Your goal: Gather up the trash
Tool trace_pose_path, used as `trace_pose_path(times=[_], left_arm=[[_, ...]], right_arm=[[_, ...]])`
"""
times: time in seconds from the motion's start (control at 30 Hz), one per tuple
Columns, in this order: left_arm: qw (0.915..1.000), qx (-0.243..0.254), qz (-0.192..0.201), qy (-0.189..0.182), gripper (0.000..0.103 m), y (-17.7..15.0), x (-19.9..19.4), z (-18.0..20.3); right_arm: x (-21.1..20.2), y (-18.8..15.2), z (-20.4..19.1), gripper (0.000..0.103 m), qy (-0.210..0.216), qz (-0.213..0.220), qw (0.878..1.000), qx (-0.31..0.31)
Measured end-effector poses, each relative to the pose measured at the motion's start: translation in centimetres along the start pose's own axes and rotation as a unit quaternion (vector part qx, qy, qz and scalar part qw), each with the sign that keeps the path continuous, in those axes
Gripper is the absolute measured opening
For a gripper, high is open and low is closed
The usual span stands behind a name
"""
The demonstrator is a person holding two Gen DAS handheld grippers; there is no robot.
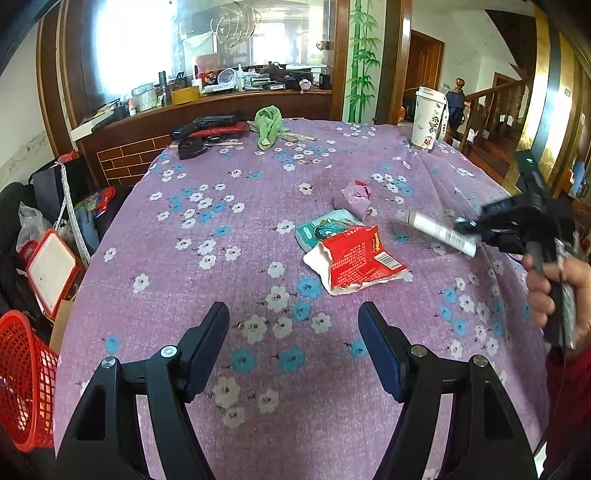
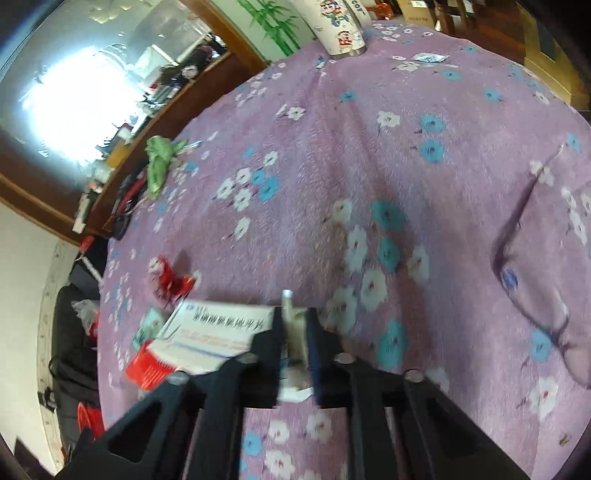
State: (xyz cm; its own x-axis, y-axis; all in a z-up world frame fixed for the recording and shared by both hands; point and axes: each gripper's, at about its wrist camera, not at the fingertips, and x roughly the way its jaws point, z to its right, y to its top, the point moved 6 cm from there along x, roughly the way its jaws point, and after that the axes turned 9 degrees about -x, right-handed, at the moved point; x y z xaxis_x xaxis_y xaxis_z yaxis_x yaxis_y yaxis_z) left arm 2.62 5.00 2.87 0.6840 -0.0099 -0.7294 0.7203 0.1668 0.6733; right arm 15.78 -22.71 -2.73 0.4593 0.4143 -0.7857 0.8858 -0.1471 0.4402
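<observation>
My right gripper (image 1: 469,227) (image 2: 295,317) is shut on the flat end of a white tube (image 1: 436,230) (image 2: 218,328), which sticks out sideways just above the purple flowered tablecloth (image 1: 221,221). A hand (image 1: 554,291) holds that gripper at the right edge. Beside the tube lie a torn red snack wrapper (image 1: 358,258) (image 2: 147,369), a green-blue packet (image 1: 325,225) (image 2: 147,325) and a crumpled pink-red wrapper (image 1: 356,197) (image 2: 168,280). My left gripper (image 1: 293,314) stands open over the cloth, short of the red wrapper, with nothing between its fingers.
A red mesh basket (image 1: 26,380) sits off the table's left edge, low down. A tall white cartoon cup (image 1: 426,118) (image 2: 340,26) stands at the far right corner. A green cloth (image 1: 269,125) (image 2: 159,162) and black items (image 1: 207,125) lie along the far edge.
</observation>
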Motion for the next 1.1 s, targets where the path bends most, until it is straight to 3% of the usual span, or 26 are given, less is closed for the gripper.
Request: trace_pose_path(times=[0.13, 0.2, 0.3, 0.43, 0.6, 0.77, 0.87, 1.1], left_arm=[[1.0, 0.001, -0.005, 0.0, 0.071, 0.6, 1.0, 0.6], [1.0, 0.004, -0.008, -0.002, 0.071, 1.0, 1.6, 1.1], [0.9999, 0.012, -0.008, 0.001, 0.078, 1.6, 2.5, 1.6], [0.9995, 0.03, -0.013, 0.001, 0.082, 2.8, 5.0, 2.7], [0.998, 0.034, -0.049, -0.024, 0.082, 3.3, 9.3, 3.2], [0.9971, 0.034, -0.049, -0.047, 0.081, 3.0, 10.1, 3.9], [0.9955, 0.047, -0.054, -0.061, 0.042, 1.9, 9.4, 5.2], [0.9907, 0.072, -0.068, -0.093, 0.038, -0.7, 7.5, 8.1]], right_arm=[[-1.3, -0.6, -0.8, 0.006, -0.018, 0.047, 0.998, -0.038], [-1.4, -0.6, -0.9, 0.006, 0.003, 0.062, 0.997, -0.043], [-1.5, -0.5, -1.3, 0.006, -0.01, 0.078, 0.994, -0.073], [-1.5, -0.5, -1.7, 0.006, 0.003, 0.079, 0.993, -0.084], [-1.1, -0.8, -1.1, 0.006, 0.004, 0.069, 0.994, -0.079], [-0.9, -0.8, -0.6, 0.006, 0.004, 0.064, 0.995, -0.073], [-0.8, -0.7, -0.5, 0.006, 0.0, 0.06, 0.996, -0.073], [-0.7, -0.8, -0.4, 0.006, -0.009, 0.057, 0.996, -0.075]])
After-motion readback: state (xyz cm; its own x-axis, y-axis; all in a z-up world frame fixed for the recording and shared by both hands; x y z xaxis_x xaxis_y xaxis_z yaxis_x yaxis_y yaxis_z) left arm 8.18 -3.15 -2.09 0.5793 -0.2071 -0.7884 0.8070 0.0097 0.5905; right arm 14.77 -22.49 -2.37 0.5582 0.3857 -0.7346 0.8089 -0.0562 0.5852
